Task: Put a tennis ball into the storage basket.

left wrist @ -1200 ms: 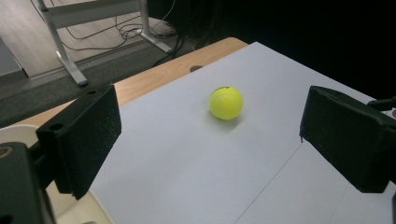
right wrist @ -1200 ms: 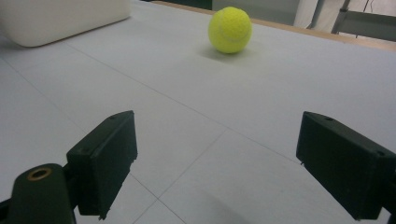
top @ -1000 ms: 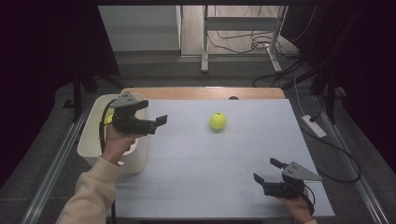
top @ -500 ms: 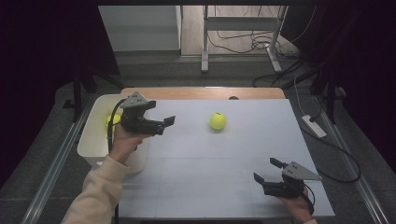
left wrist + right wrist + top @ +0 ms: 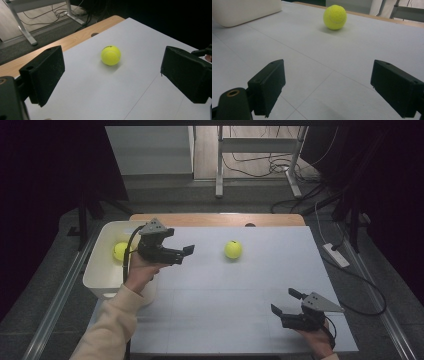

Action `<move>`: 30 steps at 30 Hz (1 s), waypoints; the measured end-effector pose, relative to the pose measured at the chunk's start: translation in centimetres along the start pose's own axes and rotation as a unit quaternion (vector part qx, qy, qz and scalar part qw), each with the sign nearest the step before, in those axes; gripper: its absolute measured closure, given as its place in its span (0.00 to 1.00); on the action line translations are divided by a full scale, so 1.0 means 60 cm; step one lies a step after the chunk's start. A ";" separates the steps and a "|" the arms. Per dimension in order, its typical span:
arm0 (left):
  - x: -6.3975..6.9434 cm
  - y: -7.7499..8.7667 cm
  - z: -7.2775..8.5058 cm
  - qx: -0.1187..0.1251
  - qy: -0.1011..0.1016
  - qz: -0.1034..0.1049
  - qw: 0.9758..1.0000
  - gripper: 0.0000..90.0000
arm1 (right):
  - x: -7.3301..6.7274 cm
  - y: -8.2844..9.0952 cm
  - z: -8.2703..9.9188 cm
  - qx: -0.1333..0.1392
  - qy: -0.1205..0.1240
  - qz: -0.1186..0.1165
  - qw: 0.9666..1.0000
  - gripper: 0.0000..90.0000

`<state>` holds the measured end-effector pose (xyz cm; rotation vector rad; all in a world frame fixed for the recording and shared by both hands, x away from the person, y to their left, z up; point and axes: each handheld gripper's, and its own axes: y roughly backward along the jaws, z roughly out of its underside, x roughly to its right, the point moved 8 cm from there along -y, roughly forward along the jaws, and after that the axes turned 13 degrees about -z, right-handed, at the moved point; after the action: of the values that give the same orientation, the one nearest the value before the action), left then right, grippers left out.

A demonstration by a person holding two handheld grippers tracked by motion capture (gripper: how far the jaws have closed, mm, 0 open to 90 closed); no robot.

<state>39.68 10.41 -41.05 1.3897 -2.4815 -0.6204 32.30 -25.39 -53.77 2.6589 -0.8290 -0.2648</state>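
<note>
A yellow tennis ball (image 5: 233, 249) lies on the white table top (image 5: 250, 285), toward the back middle. My left gripper (image 5: 186, 254) hovers left of it, open, jaws pointing at the ball with nothing between them. In the left gripper view the ball (image 5: 110, 55) rests ahead, between the wide-apart jaws. A second yellow ball (image 5: 120, 251) lies inside the white bin (image 5: 97, 275) at the left. My right gripper (image 5: 283, 302) rests near the front right of the table, open and empty. Far ahead in the right gripper view sits the ball (image 5: 335, 17).
The white bin stands at the table's left edge, its corner (image 5: 244, 12) seen in the right gripper view. A wooden strip (image 5: 215, 219) runs along the table's far edge. Beyond it are a metal frame (image 5: 260, 165) and cables on the floor.
My left gripper has moved right from over the bin onto the table, toward the ball. The ball in the bin has come into sight. The right gripper has stayed put.
</note>
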 end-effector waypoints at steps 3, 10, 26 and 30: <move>0.004 -0.005 -0.001 -0.001 0.000 0.002 1.000 0.07 | 0.000 -0.001 -0.001 0.001 -0.002 0.000 1.000 0.14; 0.011 -0.014 -0.004 0.001 -0.002 0.010 1.000 0.07 | 0.000 -0.008 -0.001 -0.002 0.002 -0.002 1.000 0.14; 0.028 -0.033 -0.005 -0.008 -0.010 0.016 1.000 0.07 | -0.004 -0.004 0.001 -0.003 0.006 -0.003 1.000 0.14; 0.030 -0.043 -0.005 -0.014 -0.008 0.017 1.000 0.07 | -0.005 -0.004 0.001 -0.004 0.007 -0.004 1.000 0.14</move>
<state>40.80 7.64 -42.03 1.3337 -2.4925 -0.6591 32.17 -25.04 -53.91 2.6534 -0.8113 -0.2504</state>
